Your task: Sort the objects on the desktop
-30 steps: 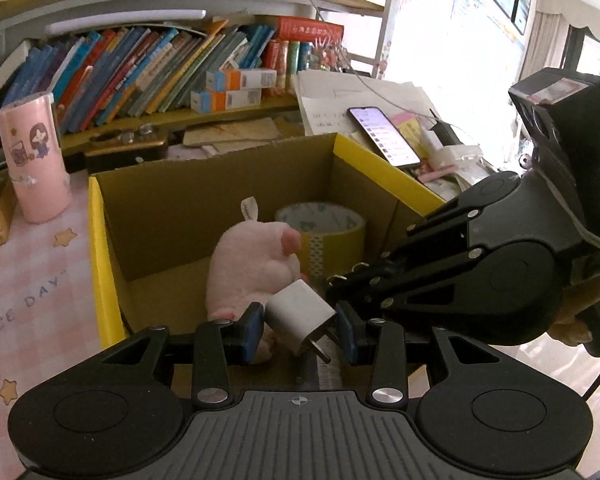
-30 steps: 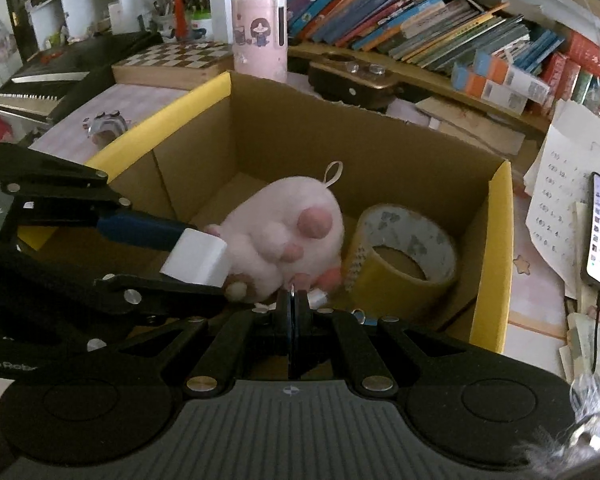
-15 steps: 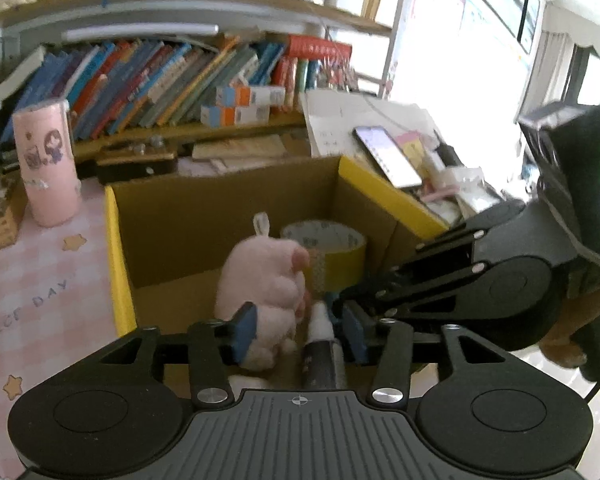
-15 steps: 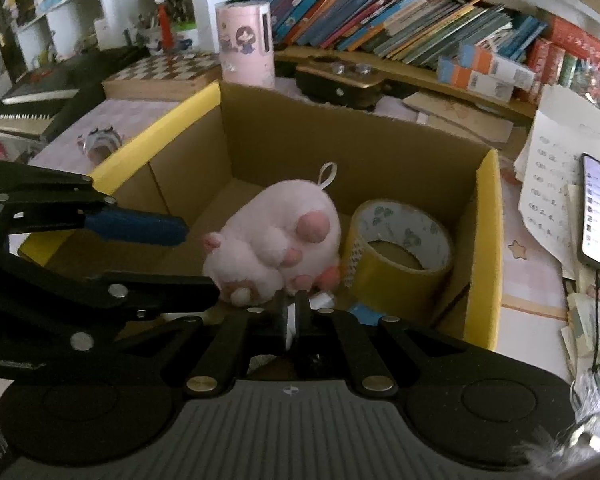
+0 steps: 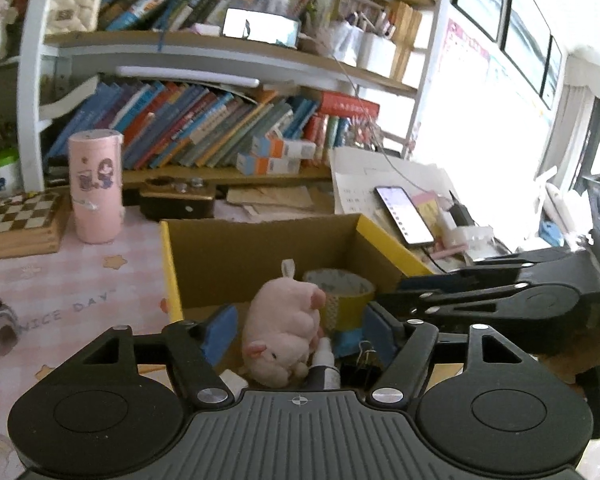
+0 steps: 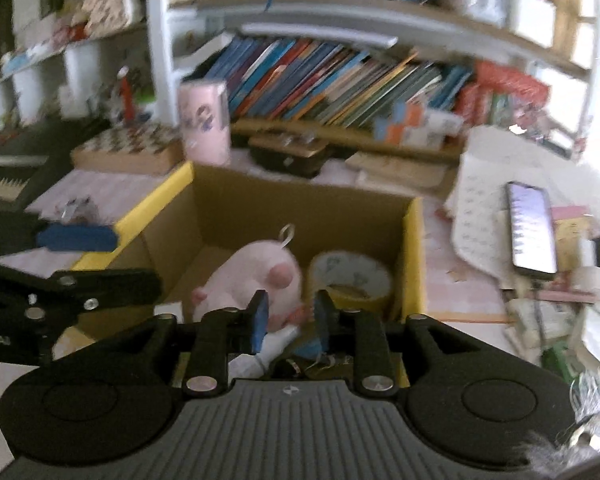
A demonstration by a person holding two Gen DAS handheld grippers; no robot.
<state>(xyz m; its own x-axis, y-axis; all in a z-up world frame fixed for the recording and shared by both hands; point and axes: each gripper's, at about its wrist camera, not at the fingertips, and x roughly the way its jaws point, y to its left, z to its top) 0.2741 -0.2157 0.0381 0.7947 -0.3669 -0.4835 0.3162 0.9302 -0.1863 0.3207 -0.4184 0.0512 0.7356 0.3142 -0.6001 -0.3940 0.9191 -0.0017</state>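
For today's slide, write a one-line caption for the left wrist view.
Open left gripper above a cardboard box holding a pink plush toy and tape roll.

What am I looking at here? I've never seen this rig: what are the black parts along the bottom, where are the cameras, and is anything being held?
There is no robot: a person holds a two-finger gripper in each hand, and each carries a fisheye camera looking forward along its fingers. The black shapes at the bottom are the grippers' own bodies. The left gripper and right gripper both stand open and empty above a cardboard box with yellow-edged flaps. Inside lie a pink plush toy, a roll of yellow tape and a small white bottle. On the pink desk mat around the box are a pink cylinder, a chessboard and a lit phone.
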